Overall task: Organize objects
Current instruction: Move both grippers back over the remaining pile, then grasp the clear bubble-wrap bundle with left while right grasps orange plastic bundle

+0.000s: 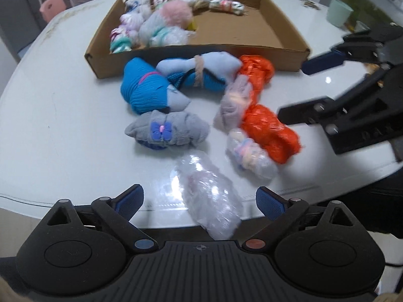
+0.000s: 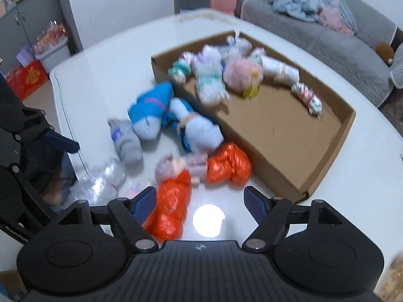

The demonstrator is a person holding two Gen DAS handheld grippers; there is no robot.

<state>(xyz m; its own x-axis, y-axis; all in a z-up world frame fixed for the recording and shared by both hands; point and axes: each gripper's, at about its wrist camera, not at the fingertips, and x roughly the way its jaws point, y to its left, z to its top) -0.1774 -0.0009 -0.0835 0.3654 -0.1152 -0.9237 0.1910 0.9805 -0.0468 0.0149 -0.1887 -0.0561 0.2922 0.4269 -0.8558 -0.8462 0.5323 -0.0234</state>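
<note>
A shallow cardboard box (image 1: 282,35) (image 2: 327,151) on the white table holds several rolled sock bundles at its left end (image 1: 156,27) (image 2: 214,75). In front of it lie loose bundles: a blue one (image 1: 143,90) (image 2: 151,110), a light-blue one (image 1: 201,70) (image 2: 199,130), a grey one with a purple bow (image 1: 166,130) (image 2: 126,141), two orange ones (image 1: 269,130) (image 2: 171,201) and a clear-wrapped one (image 1: 211,193) (image 2: 100,183). My left gripper (image 1: 200,202) is open around the clear-wrapped bundle. My right gripper (image 2: 200,202) is open above the near orange bundle; it also shows in the left wrist view (image 1: 297,90).
A pale green cup (image 1: 338,11) stands at the table's far right. A pink stool (image 2: 223,1) and a grey sofa (image 2: 327,42) lie beyond the table. The table's front edge (image 1: 75,216) runs just under my left gripper.
</note>
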